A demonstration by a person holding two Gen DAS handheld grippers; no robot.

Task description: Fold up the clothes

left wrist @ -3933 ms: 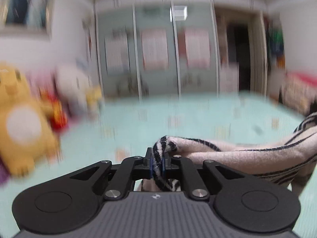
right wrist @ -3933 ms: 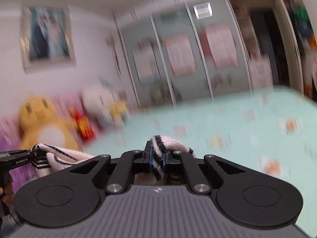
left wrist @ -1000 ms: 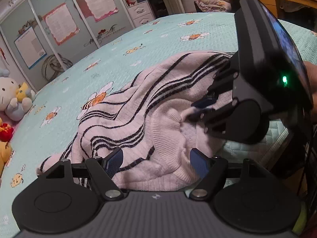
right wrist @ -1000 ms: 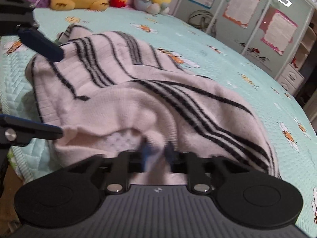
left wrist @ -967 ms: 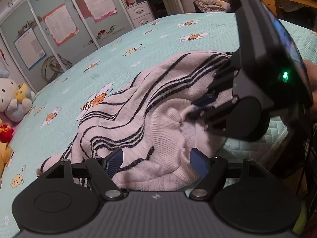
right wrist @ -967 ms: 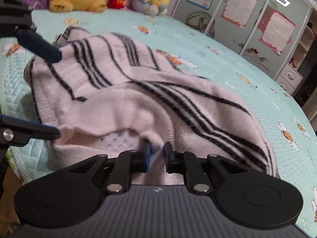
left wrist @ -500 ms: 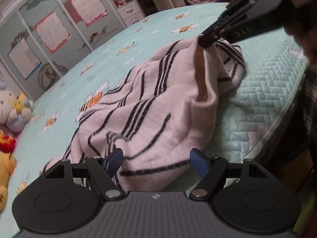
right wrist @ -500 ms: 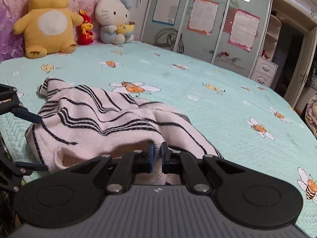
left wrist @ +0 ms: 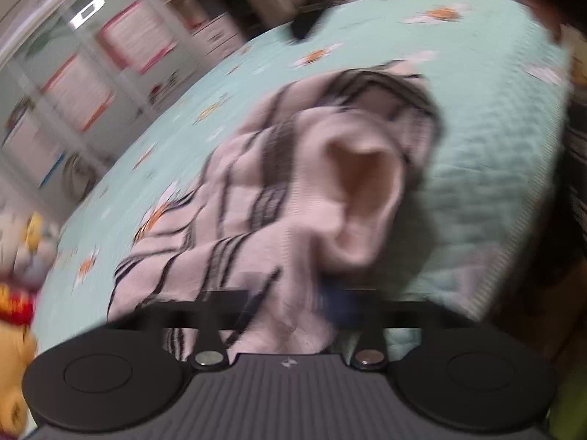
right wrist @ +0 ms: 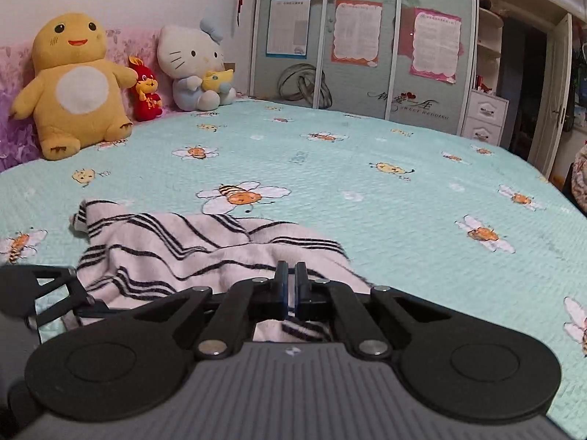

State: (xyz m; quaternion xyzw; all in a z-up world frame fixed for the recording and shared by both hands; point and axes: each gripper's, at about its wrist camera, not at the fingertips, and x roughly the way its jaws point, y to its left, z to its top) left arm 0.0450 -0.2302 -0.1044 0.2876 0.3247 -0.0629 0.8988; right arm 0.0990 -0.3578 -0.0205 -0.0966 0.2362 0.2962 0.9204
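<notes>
A pale pink knit sweater with black stripes [left wrist: 279,190] lies bunched on the mint bedspread [left wrist: 495,139] near its front edge. It also shows in the right wrist view [right wrist: 176,249]. My left gripper [left wrist: 290,293] is blurred by motion; a fold of sweater lies between its fingers, which look closer together than before. My right gripper [right wrist: 290,284] has its fingers nearly together with nothing visibly between them, above the sweater's near edge. The left gripper's body [right wrist: 40,293] shows at the left edge of the right wrist view.
A yellow plush [right wrist: 73,84], a small red plush [right wrist: 146,91] and a white cat plush [right wrist: 194,69] sit at the head of the bed. Wardrobe doors [right wrist: 363,36] and a drawer unit [right wrist: 484,117] stand behind the bed. The bed's edge lies just below both grippers.
The right gripper let the sweater go and drew back and up, fingers together. The left gripper moved in fast on the sweater and its fingers closed in around a fold.
</notes>
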